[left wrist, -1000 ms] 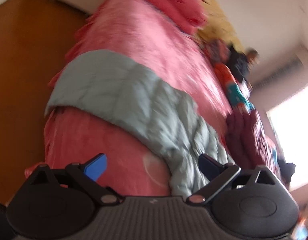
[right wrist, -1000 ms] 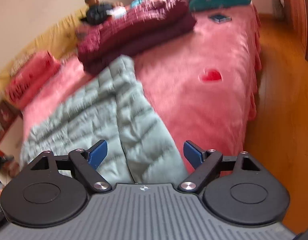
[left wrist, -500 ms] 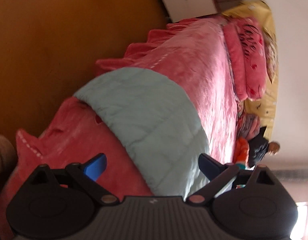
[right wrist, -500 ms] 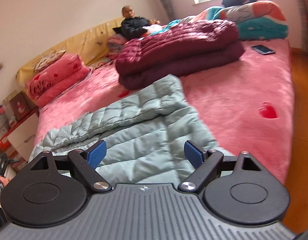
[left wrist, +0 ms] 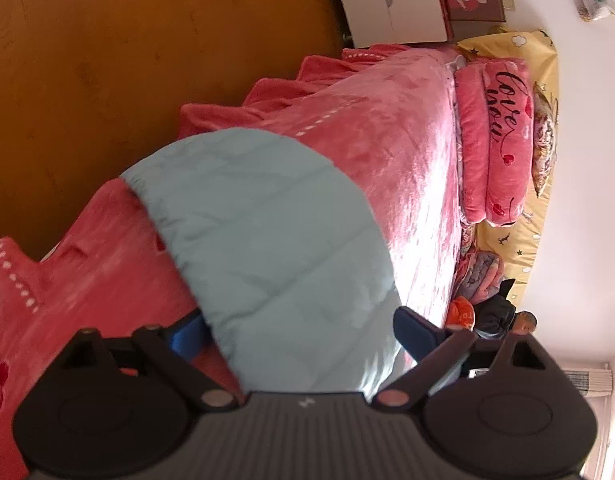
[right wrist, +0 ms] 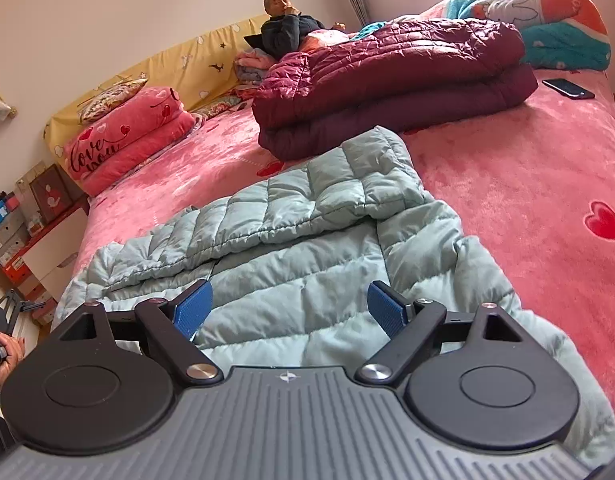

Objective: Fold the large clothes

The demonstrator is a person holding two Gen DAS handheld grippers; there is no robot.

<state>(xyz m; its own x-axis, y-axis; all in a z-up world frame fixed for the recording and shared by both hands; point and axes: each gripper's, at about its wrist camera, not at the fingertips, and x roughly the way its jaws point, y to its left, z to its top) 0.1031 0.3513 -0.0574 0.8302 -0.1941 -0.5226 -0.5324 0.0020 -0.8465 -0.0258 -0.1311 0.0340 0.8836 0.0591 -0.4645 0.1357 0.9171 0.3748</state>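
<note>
A pale green quilted down jacket [right wrist: 307,240] lies on the pink bed [right wrist: 527,184], its near end reaching the bed's edge. A sleeve is folded across its top. My right gripper [right wrist: 290,312] is open just above the jacket's near part, with the jaws apart and nothing between them. In the left wrist view the jacket's rounded hem [left wrist: 263,236] fills the middle. My left gripper [left wrist: 299,332] is open, with the jaws either side of the hem's edge, the left pad partly behind the fabric.
A folded maroon down coat [right wrist: 391,84] lies further up the bed. Behind it are a colourful duvet [right wrist: 547,20] and a phone [right wrist: 567,88]. Pink pillows [right wrist: 123,140] and a seated person [right wrist: 287,24] are at the yellow headboard. A white nightstand [left wrist: 391,0] and wooden floor [left wrist: 107,60] lie beside the bed.
Both grippers have come down closer to the green jacket. The left view has swung round to the jacket's hem, and the left pad now sits at its edge. Both stay open.
</note>
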